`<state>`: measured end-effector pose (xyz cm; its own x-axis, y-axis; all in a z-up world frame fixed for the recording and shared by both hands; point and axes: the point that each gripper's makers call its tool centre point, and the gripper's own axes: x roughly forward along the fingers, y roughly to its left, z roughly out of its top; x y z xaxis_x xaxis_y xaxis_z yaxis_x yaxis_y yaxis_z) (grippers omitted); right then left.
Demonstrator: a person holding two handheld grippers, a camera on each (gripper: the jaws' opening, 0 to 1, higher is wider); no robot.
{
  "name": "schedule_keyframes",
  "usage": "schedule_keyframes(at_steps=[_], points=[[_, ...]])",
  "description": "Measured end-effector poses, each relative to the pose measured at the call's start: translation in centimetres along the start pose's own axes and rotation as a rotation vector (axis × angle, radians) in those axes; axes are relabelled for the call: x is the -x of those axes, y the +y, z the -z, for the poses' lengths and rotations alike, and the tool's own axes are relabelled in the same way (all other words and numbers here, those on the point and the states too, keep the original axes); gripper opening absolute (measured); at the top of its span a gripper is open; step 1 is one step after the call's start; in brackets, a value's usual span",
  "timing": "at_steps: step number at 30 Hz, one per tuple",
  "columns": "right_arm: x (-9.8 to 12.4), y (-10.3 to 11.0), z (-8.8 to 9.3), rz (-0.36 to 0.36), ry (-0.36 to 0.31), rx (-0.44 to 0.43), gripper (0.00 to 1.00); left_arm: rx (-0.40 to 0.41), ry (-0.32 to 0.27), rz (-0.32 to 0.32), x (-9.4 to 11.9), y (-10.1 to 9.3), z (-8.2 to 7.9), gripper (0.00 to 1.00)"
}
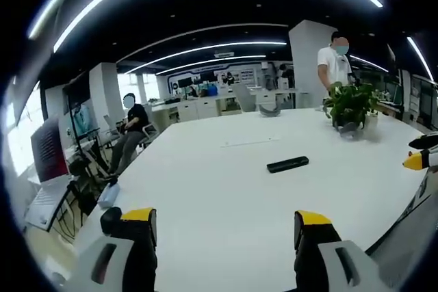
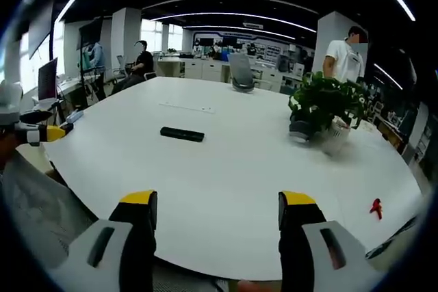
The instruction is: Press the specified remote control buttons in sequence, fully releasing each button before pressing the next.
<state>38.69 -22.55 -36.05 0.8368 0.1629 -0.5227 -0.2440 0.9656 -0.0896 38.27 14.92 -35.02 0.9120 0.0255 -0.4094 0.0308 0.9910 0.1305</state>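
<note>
Nearest in the left gripper view, the left gripper (image 1: 226,227) stands with its yellow-tipped fingers (image 1: 139,215) spread wide at about 6 o'clock, nothing between them. The right gripper (image 2: 217,213) in the right gripper view is the same: fingers wide apart and empty over the near edge of the white counter (image 2: 226,162). Each gripper also enters the other's view at the side: the right one's yellow tip at 3 o'clock in the left gripper view, the left one's at 9 o'clock in the right gripper view.

Further out, the remote control (image 1: 287,164) lies flat on the counter, toward 1 o'clock from the left fingers and well apart from them. In the right gripper view the remote control (image 2: 182,134) sits toward 11 o'clock, equally far from the right fingers. Judging by this, no press is under way; both grippers have yet to reach the remote, so the button sequence appears wholly or mostly ahead.

Beyond the remote lies a thin pale strip (image 2: 187,107). A potted plant (image 2: 325,104) stands at about 2 o'clock, and a small red object (image 2: 376,207) sits near the counter's right edge at 4 o'clock. Farthest off, a standing person (image 2: 345,56) and a seated person (image 1: 130,135) are in the office.

The remote's buttons are too small to make out, and which face is up cannot be told.
</note>
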Motion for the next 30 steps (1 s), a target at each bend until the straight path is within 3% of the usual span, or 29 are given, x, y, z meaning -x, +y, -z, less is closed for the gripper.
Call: schedule_keyframes(at_steps=[30], points=[[0.22, 0.03, -0.36, -0.007, -0.023, -0.016, 0.7, 0.01, 0.002, 0.005, -0.03, 0.03, 0.15, 0.86]])
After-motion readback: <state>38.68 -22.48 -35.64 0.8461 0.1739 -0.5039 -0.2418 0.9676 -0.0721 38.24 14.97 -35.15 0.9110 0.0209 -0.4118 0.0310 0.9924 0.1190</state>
